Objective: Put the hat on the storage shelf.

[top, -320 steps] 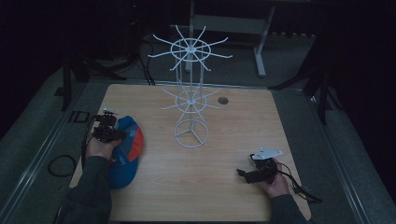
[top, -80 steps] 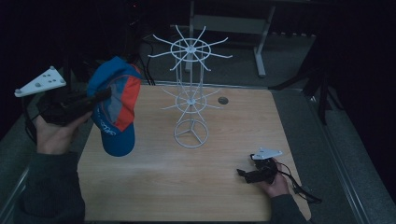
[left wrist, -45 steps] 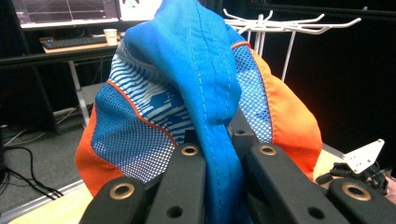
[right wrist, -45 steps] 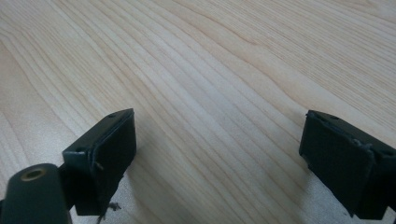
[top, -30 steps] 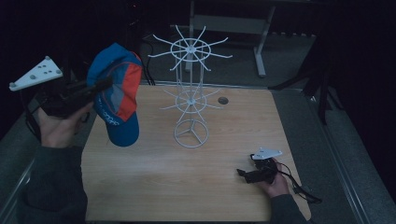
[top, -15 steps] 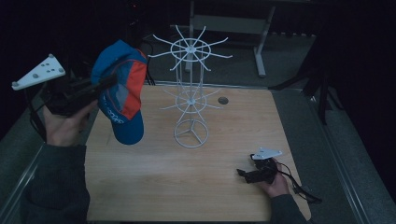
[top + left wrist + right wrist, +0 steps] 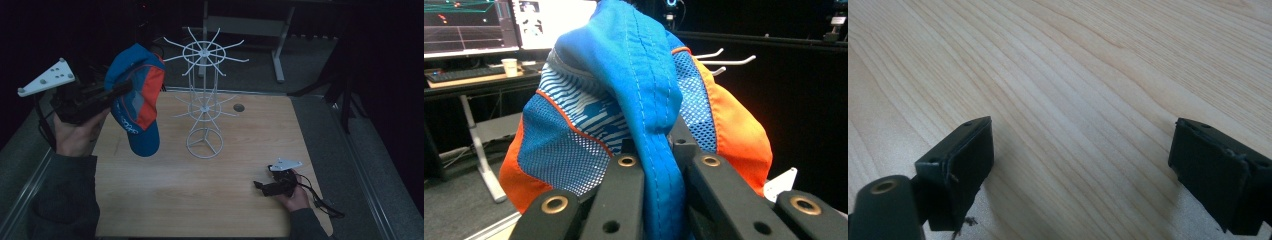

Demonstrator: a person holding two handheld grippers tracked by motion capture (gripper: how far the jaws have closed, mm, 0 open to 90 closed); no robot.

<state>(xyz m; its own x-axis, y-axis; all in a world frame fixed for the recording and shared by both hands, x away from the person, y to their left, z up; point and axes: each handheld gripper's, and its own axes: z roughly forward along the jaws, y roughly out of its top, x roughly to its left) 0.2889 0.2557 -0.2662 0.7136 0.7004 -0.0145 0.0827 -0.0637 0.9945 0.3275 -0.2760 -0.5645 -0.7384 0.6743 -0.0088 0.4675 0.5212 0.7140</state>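
On the wooden table [image 7: 165,200] stands a wire rack [image 7: 204,95]; left gripper [image 7: 117,90] pinches the cap [image 7: 137,100] aloft just left of it. Hook it gently on a prong; right gripper [image 7: 1080,175] rests spread near-right

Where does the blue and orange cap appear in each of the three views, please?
High view: the cap hangs upper left, above the table's left side, pinched by the left gripper.
Left gripper view: the cap is in the centre, its blue fabric clamped between the black jaws.
Right gripper view: the cap is not here; this picture has wood grain and open jaws.
Shared landmark: the white wire rack, whose prongs show behind the cap.
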